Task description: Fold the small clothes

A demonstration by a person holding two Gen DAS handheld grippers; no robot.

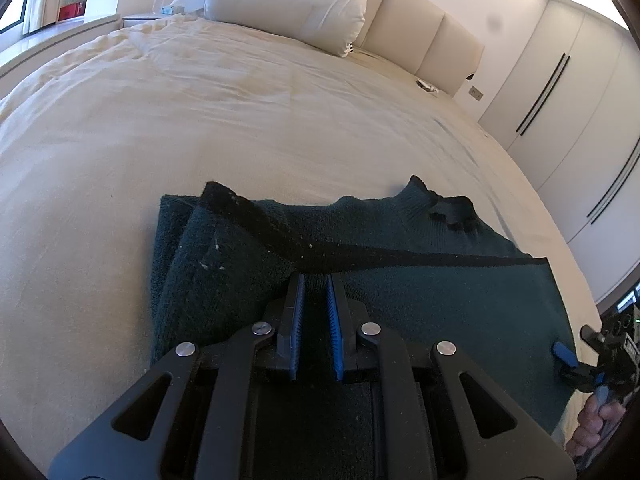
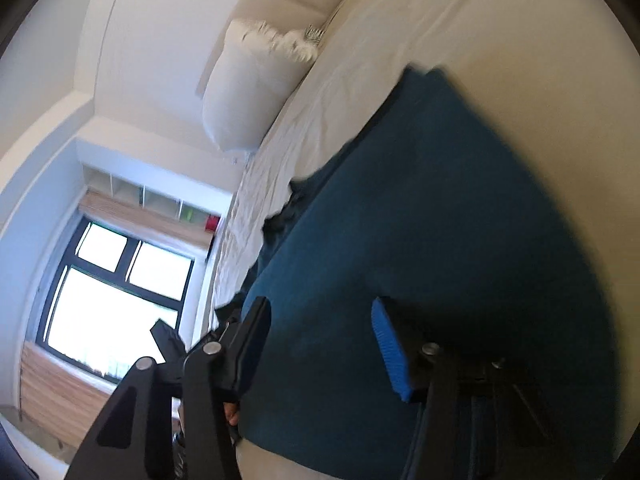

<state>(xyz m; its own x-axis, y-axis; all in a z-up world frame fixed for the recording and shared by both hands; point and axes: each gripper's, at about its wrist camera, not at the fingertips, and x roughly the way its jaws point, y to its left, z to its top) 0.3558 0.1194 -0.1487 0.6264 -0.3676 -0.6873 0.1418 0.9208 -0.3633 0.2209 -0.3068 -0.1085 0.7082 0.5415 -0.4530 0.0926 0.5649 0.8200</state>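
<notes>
Overall, the room was pale, with cream walls and a tall white wardrobe (image 1: 560, 92) whose flat doors carried thin dark vertical handles. A wide bed (image 1: 200, 128) filled most of the left wrist view, its off-white cover softly wrinkled and matte, backed by a padded, panelled headboard (image 1: 420, 36). A dark-framed window (image 2: 116, 292) glared bright in the right wrist view, above a wood-grain sill and under open white shelving (image 2: 160, 204). A plump white pillow (image 1: 288, 0) leaned against the headboard, creased and puffy. The dark green knitted sweater (image 1: 420, 300) lay flat on the near part of the bed, one side folded inward, its fuzzy weave edged with a black band and dotted with pale lint. The left gripper (image 1: 316, 292) sat low over the sweater's middle, its ribbed blue pads almost together with only a narrow gap, pinching nothing I could make out. The right gripper (image 2: 320, 344), blurred, hovered over the sweater's near edge with its fingers spread apart and nothing clamped between them. A person's hand (image 1: 596, 420) gripped its handle.
</notes>
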